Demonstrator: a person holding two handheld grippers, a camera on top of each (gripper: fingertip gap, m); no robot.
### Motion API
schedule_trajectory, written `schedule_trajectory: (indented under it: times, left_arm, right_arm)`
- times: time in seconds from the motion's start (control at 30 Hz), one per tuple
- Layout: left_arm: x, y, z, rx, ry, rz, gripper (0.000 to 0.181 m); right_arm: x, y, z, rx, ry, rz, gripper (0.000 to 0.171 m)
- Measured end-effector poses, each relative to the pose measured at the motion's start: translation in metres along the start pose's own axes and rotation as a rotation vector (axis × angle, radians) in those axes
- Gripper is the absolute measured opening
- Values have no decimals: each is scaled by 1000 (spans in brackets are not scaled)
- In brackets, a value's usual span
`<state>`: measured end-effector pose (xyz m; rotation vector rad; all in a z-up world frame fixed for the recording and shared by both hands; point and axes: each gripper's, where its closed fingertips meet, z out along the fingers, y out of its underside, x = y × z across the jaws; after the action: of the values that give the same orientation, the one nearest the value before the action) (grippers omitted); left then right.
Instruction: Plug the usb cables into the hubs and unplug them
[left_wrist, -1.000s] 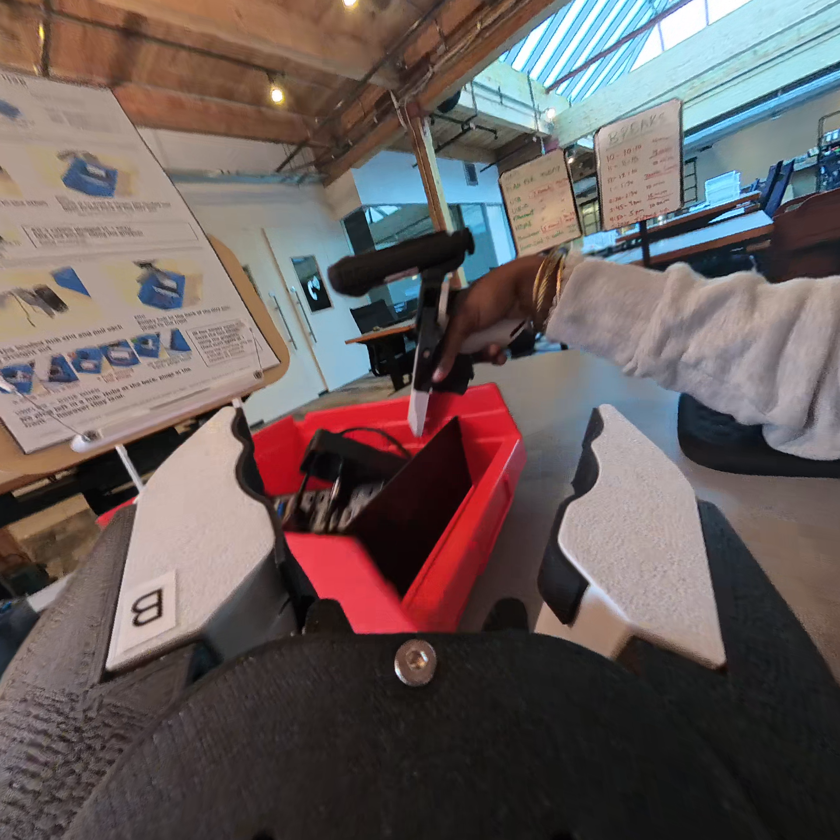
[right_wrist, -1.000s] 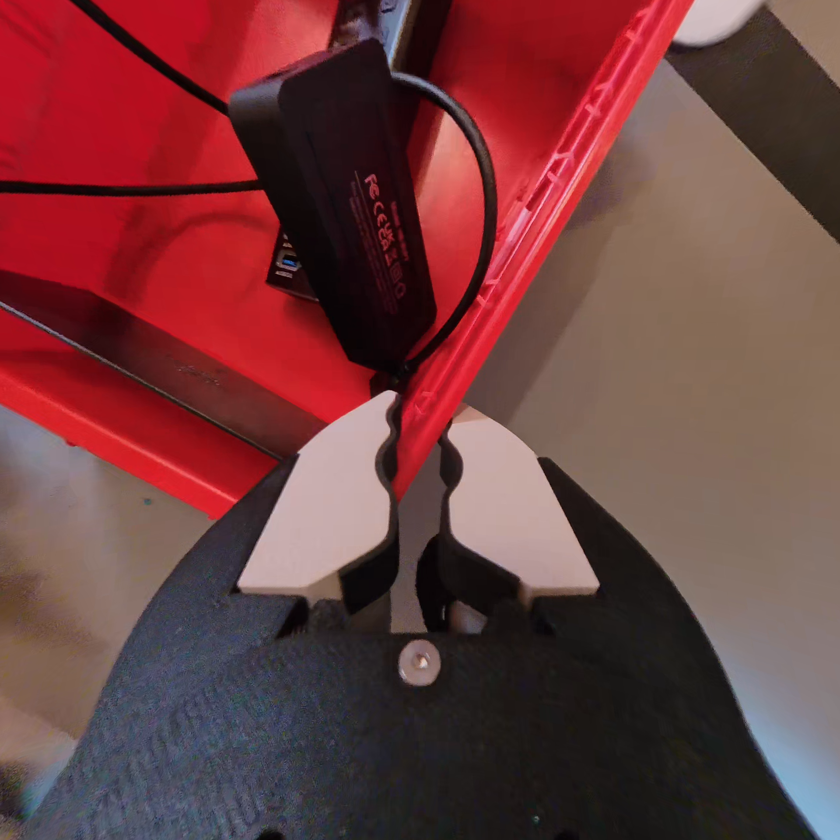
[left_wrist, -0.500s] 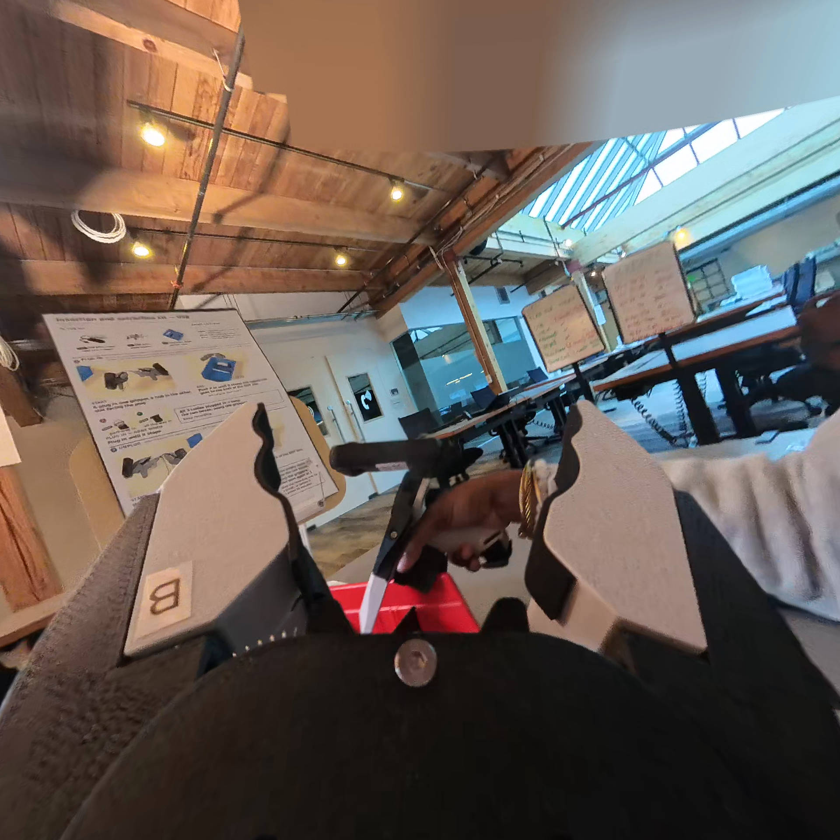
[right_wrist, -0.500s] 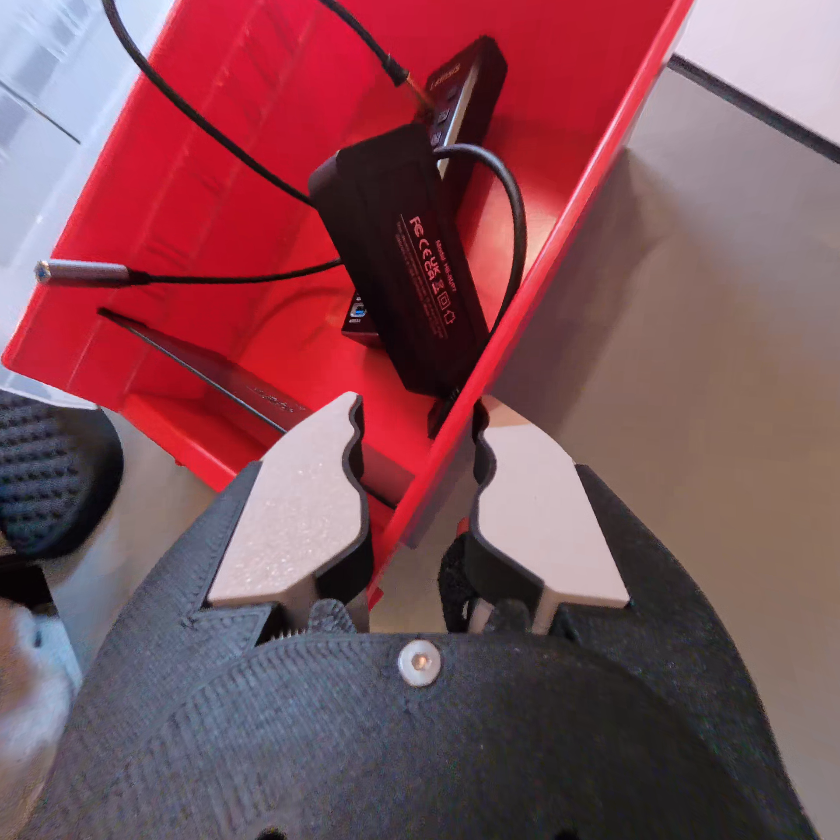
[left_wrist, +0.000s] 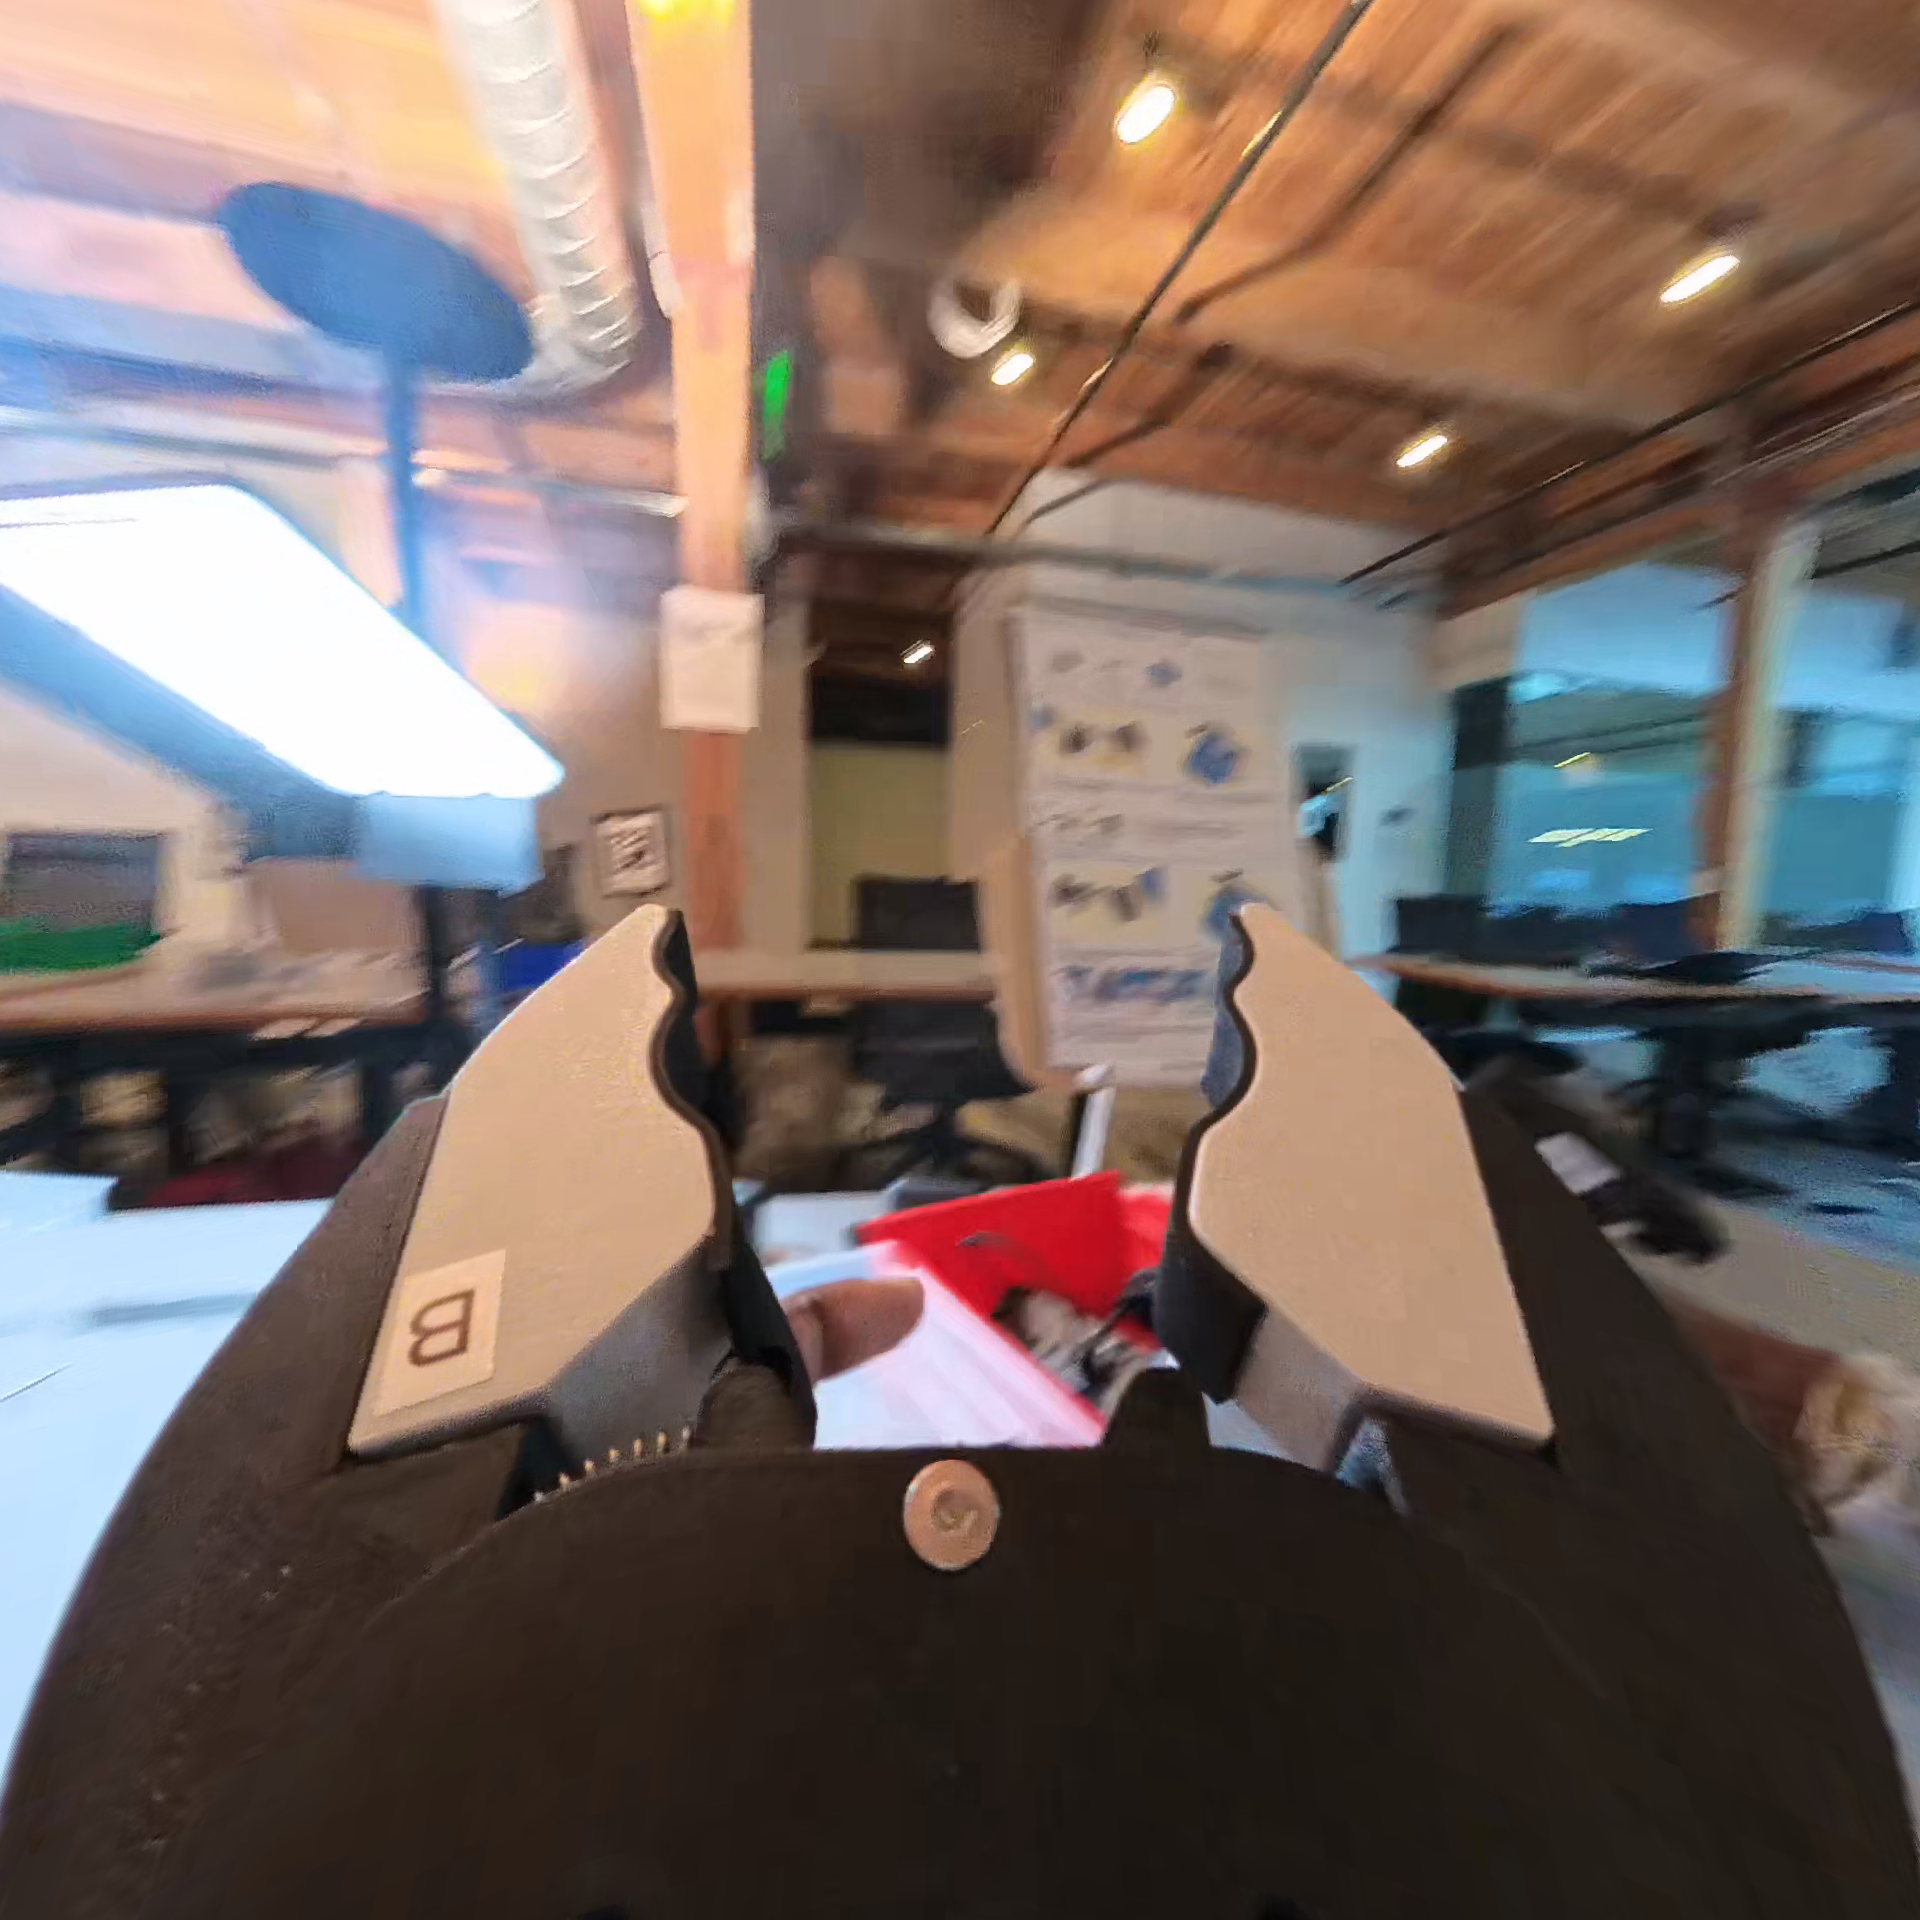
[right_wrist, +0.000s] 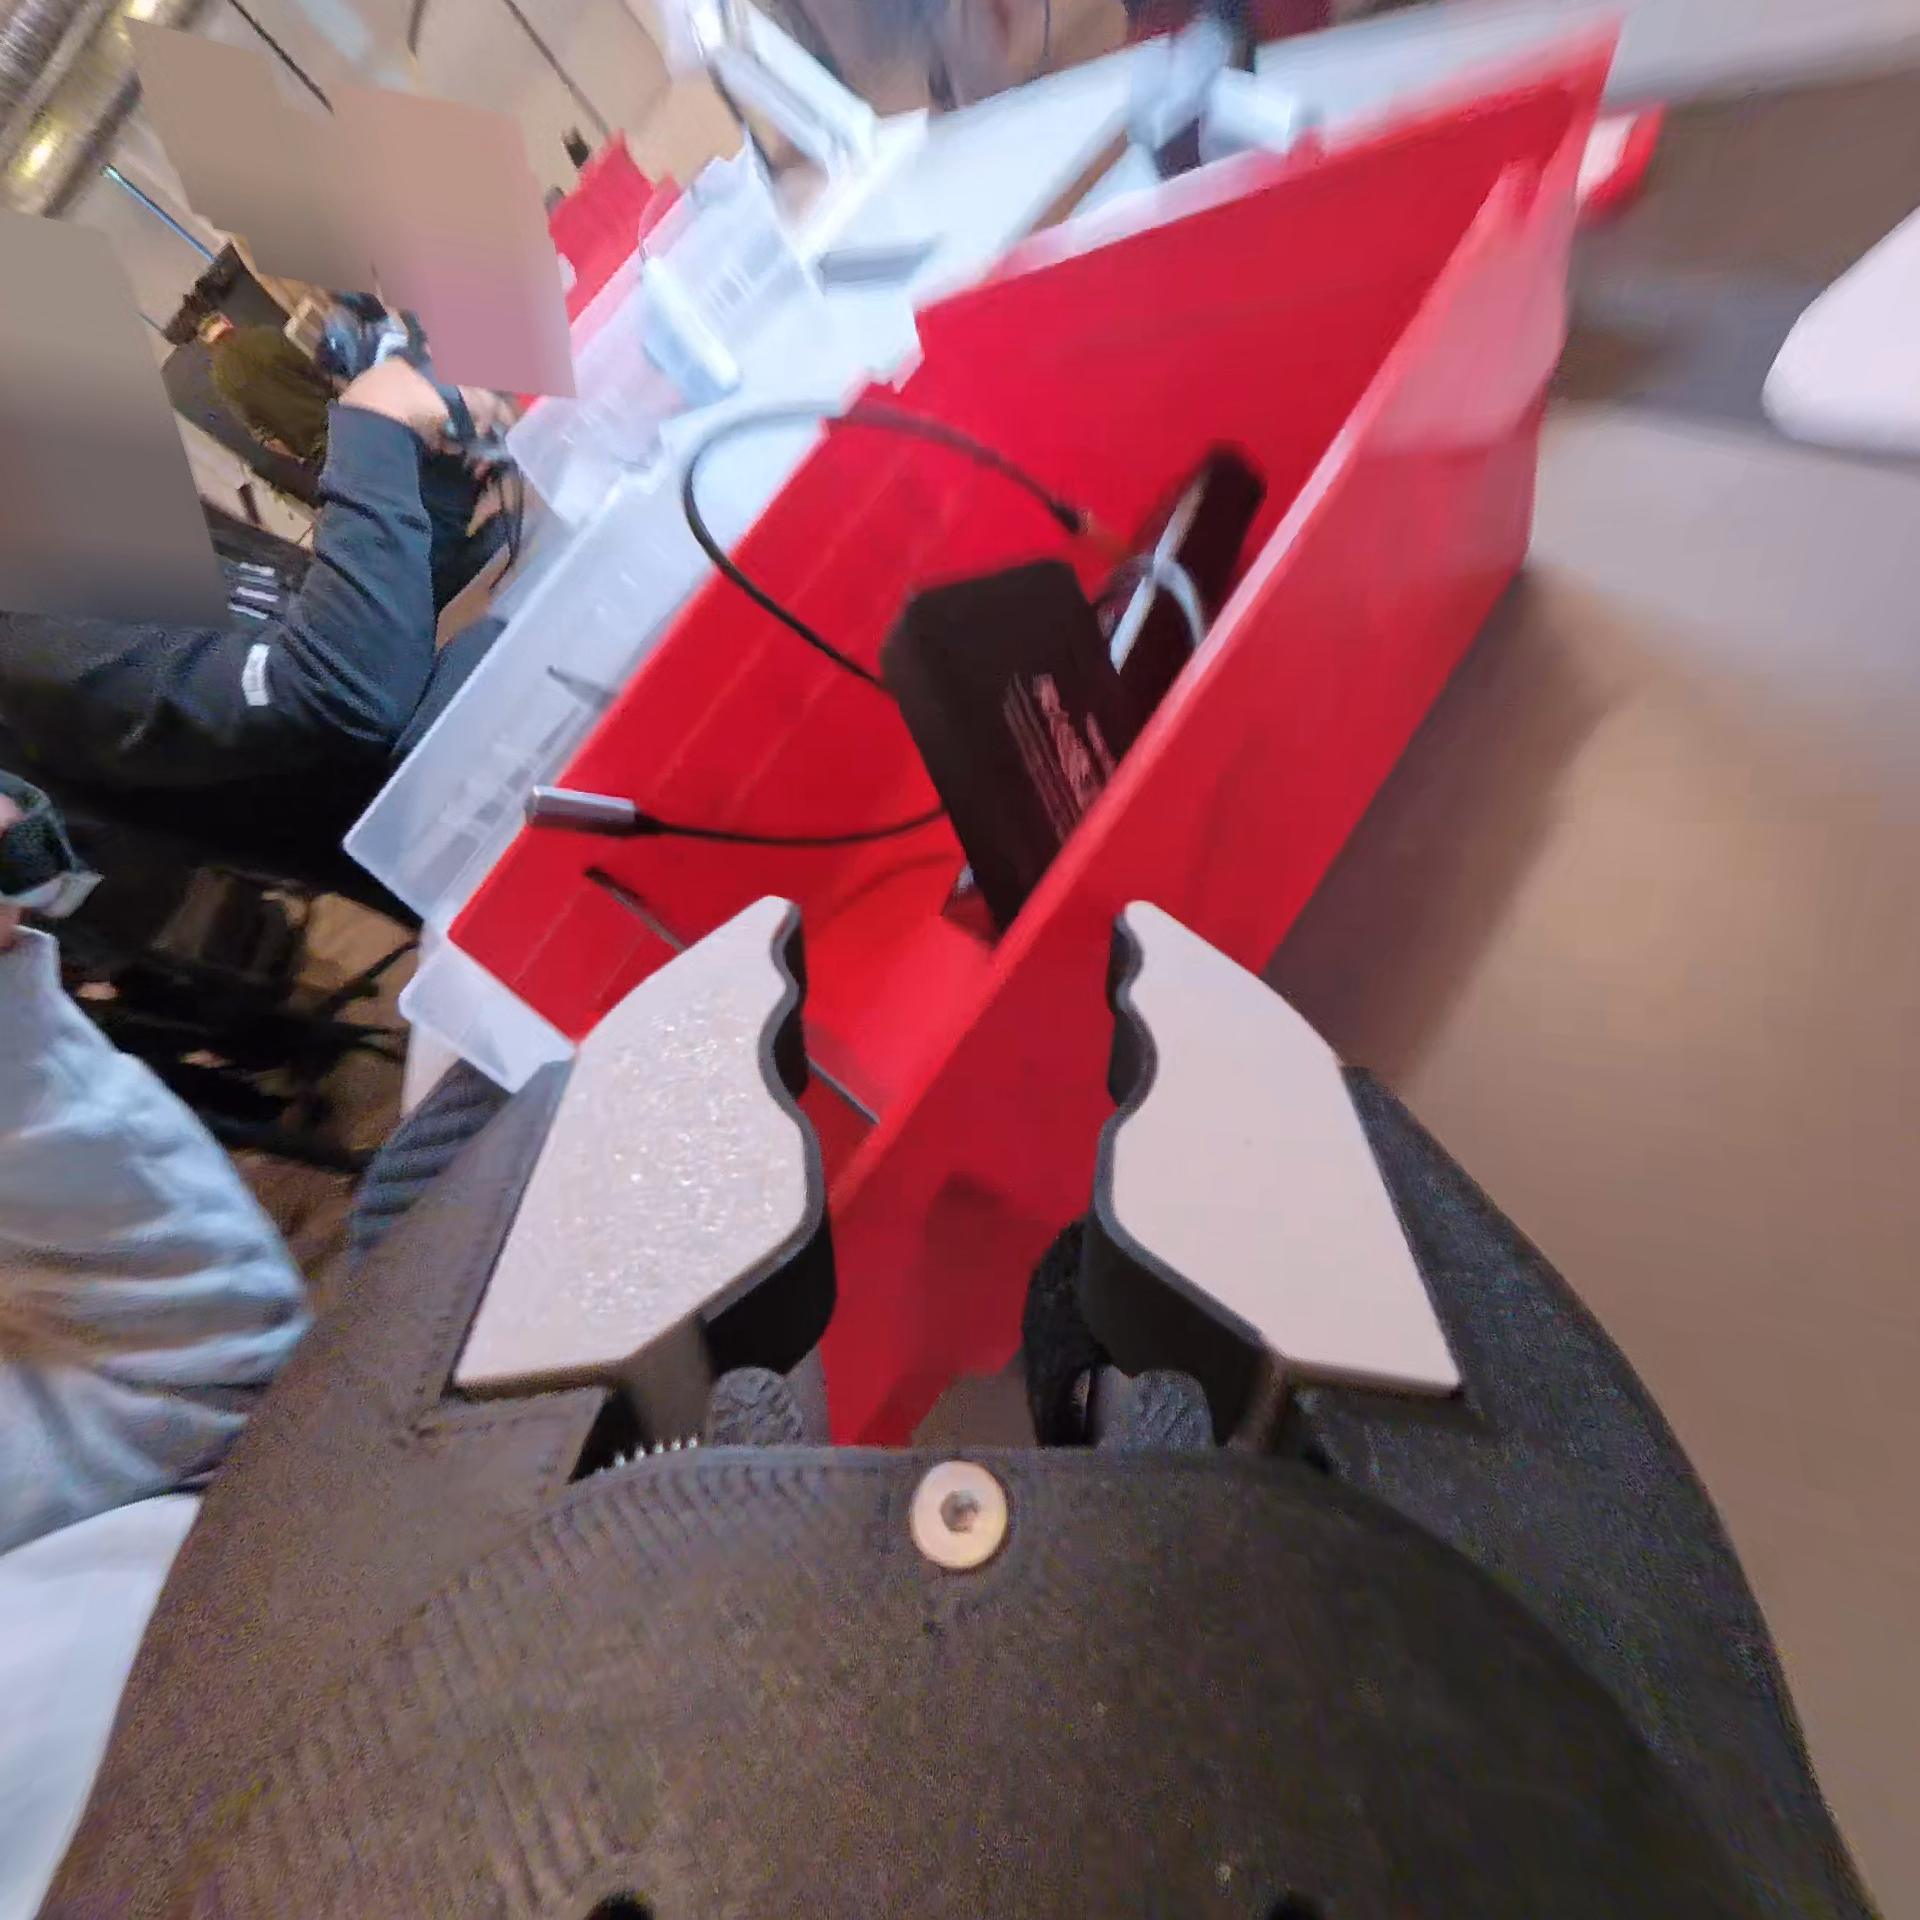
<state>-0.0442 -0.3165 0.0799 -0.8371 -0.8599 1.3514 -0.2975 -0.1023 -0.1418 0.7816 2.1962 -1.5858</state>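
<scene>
In the right wrist view a red bin holds a black USB hub, a second dark hub behind it, and a thin black cable ending in a silver plug. My right gripper is open and empty, with the bin's near wall running between its jaws. My left gripper is open and empty, held up and facing the room. The red bin shows low between its fingers, with a person's finger beside it. The left view is blurred.
A clear plastic bin stands against the red bin's left side. Seated people are at the left. Grey-brown tabletop lies right of the bin. An instruction poster stands behind the bin, with desks and chairs beyond. One gripper's finger ends stand about 40 cm off the other's.
My right gripper was shut on the red bin's wall and has opened and drawn back. My left gripper has swung up and leftward, so the bin sits low in its view.
</scene>
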Motion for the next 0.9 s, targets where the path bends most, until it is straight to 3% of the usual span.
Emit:
schedule_trajectory:
  times: [0.03,0.1,0.2,0.27,0.33,0.43,0.6,0.67,0.73,0.83,0.9]
  left_arm:
    - [-20,2,-7,-45,-64,36,96]
    - [-56,10,-22,-136,-175,139,96]
    - [-101,32,-43,-294,-313,253,100]
    - [-108,47,-50,-349,-267,199,105]
    - [-109,52,-52,-318,-206,74,113]
    - [-125,56,-59,-284,-228,40,122]
    - [-150,87,-84,-519,-299,198,126]
    - [-148,98,-84,-544,-278,163,126]
    - [-121,119,-77,-595,-124,39,120]
    - [-89,166,-85,-869,29,-9,110]
    - [-79,194,-97,-1040,71,5,100]
  right_arm:
    - [-5,-14,-7,78,6,-77,53]
    - [-21,-47,-27,289,23,-223,58]
    - [-56,-99,-78,736,77,-416,90]
    - [-80,-115,-112,964,138,-537,96]
    - [-112,-116,-127,1078,105,-637,101]
    - [-147,-108,-119,1070,7,-646,114]
    - [-219,-63,-74,917,-211,-647,108]
    - [-246,-29,-43,783,-292,-637,95]
    - [-255,14,-1,575,-265,-645,78]
    - [-240,79,51,227,-129,-782,62]
    - [-220,100,67,110,-15,-842,44]
